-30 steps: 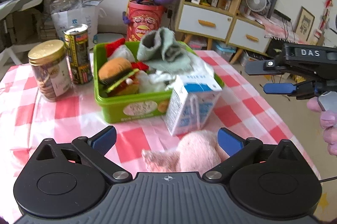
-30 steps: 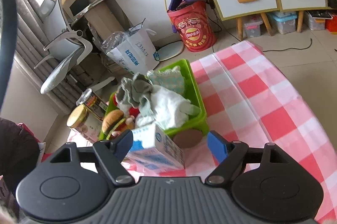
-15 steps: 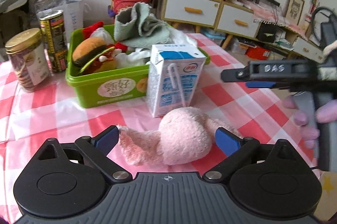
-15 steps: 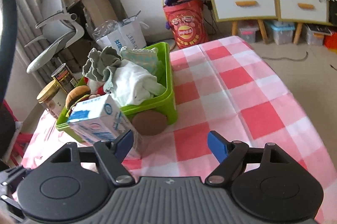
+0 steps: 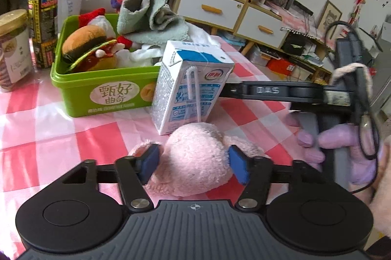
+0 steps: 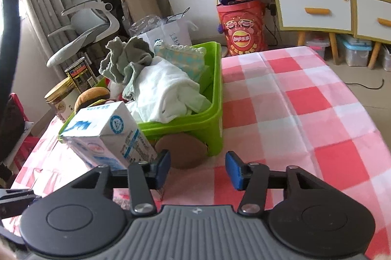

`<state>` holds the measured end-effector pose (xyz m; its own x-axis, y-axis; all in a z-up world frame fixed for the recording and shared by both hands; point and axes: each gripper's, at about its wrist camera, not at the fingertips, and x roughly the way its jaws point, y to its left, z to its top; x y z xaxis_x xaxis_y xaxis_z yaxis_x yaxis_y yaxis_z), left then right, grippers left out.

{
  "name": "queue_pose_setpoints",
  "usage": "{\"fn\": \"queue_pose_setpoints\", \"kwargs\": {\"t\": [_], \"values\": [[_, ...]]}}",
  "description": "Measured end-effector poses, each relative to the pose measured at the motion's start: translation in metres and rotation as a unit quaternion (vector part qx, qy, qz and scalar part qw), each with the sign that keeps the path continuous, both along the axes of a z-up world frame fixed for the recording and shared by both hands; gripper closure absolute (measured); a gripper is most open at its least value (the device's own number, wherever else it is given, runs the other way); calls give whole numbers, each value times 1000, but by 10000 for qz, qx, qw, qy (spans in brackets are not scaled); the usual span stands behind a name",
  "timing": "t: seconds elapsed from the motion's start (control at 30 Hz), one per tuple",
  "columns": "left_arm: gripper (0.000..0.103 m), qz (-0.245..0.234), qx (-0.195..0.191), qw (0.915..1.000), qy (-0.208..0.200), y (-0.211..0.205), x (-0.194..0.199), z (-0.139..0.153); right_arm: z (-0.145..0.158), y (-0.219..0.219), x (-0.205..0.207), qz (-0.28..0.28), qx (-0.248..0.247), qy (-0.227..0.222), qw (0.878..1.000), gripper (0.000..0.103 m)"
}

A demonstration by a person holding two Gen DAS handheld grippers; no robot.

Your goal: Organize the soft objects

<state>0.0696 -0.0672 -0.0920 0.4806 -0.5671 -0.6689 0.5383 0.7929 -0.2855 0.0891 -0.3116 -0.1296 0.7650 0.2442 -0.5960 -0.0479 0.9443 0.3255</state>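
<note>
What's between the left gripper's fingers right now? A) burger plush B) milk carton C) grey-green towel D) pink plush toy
D: in the left wrist view the pink plush toy sits between the blue pads of the left gripper, whose jaws have just been closing; the milk carton stands behind it, beyond the fingertips.

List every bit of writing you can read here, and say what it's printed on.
"甄好曲奇": label on the front of the green tub.
"伊利": logo on the milk carton; its small print is too fine to read.
"DAS": side of the right gripper.
"Lay's乐事": red bucket on the floor.
Can, jar, white bag: print too blurred to read.
</note>
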Motion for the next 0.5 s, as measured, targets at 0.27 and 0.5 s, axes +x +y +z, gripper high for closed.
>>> {"fn": "queue_pose_setpoints", "kwargs": {"t": [0.27, 0.5], "values": [[55, -23, 177, 9998, -5, 0, -2, 7, -2, 12, 13, 129, -199, -150, 9996, 80], [55, 300, 296, 9991, -11, 17, 4, 8, -3, 14, 12, 213, -271, -137, 9993, 83]]}}
